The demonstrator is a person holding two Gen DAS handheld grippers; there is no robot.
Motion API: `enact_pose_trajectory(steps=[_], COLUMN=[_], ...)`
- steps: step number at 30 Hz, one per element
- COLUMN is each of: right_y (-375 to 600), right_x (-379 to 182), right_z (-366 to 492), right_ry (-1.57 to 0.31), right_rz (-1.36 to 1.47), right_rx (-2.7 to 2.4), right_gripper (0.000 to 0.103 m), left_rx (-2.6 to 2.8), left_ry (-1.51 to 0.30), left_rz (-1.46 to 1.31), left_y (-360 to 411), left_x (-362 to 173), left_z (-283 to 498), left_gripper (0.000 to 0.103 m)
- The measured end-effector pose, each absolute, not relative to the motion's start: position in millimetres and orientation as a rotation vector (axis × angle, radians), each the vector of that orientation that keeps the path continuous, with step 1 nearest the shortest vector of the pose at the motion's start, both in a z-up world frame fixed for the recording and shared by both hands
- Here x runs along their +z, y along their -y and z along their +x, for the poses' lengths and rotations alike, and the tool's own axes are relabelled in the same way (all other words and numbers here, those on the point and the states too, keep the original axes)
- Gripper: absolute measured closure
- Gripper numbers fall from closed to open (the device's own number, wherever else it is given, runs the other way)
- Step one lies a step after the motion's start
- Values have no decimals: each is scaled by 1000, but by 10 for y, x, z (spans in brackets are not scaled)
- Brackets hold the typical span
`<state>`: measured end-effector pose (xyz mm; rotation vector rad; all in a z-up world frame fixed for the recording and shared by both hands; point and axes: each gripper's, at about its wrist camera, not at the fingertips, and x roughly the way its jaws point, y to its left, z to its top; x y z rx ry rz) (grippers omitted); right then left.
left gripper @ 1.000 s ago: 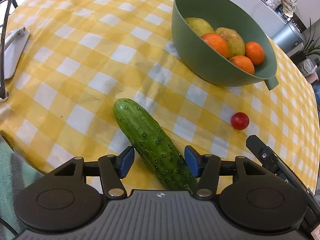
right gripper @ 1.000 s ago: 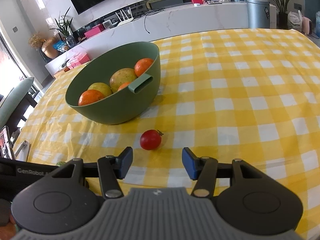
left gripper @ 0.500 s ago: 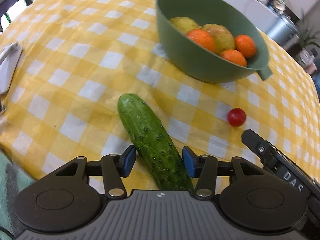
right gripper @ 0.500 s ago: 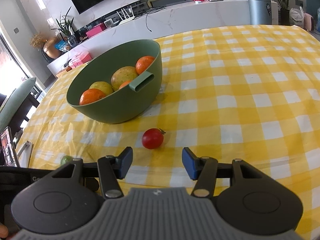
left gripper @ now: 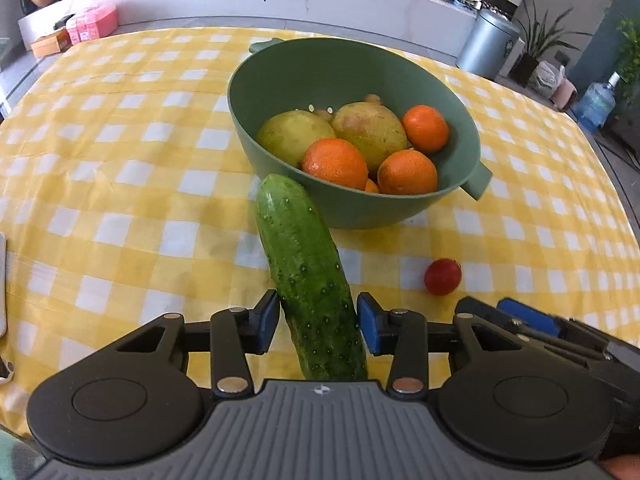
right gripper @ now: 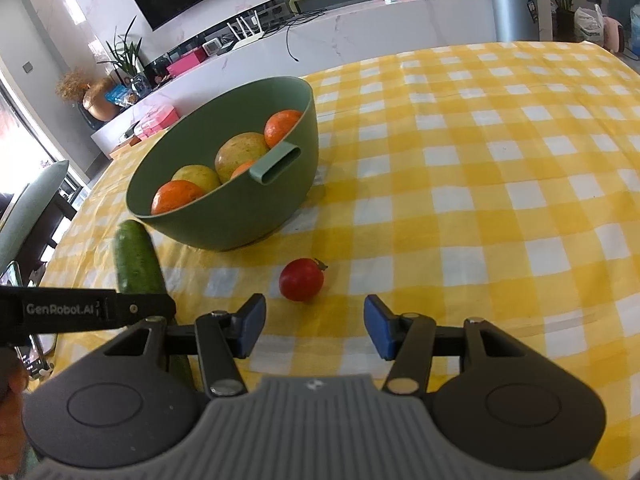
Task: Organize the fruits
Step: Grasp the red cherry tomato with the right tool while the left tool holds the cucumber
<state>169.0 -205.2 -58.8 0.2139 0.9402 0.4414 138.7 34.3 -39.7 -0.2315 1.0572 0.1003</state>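
Observation:
A dark green cucumber (left gripper: 304,256) sits between the blue pads of my left gripper (left gripper: 318,324), whose jaws are closing and touch it on both sides. Its far tip points at the green bowl (left gripper: 360,212), which holds oranges and yellow-green fruits. A small red tomato (left gripper: 443,276) lies on the yellow checked cloth to the right. In the right wrist view my right gripper (right gripper: 314,326) stands open with nothing between its pads, and the tomato (right gripper: 301,279) lies just beyond the fingertips. The cucumber (right gripper: 134,258) and left gripper (right gripper: 100,308) show at left, before the bowl (right gripper: 240,216).
A phone (left gripper: 2,280) lies at the table's left edge. A green chair (right gripper: 32,208) stands beyond that edge. Behind the table runs a white counter with a grey bin (left gripper: 486,44) and plants. Bare checked cloth (right gripper: 500,160) spreads to the right of the bowl.
My left gripper's jaws have narrowed onto the cucumber, and the gripper has rolled and risen a little, so the cucumber now points at the bowl. The right gripper has not moved.

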Motion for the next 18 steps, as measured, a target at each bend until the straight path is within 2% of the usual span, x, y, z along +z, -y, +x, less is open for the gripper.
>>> enact_pose_trajectory(steps=[15, 18], right_y=[1948, 1922], right_x=[-696, -691], right_z=[1804, 1806], right_ry=[-974, -962], right_rz=[213, 211], right_rx=[427, 433], right_gripper=[51, 51], left_rx=[246, 250], left_ry=[-1079, -1094], left_rz=[-381, -381], left_y=[-530, -513], left_x=[-533, -600], left_z=[1337, 1352], left_gripper=[55, 50])
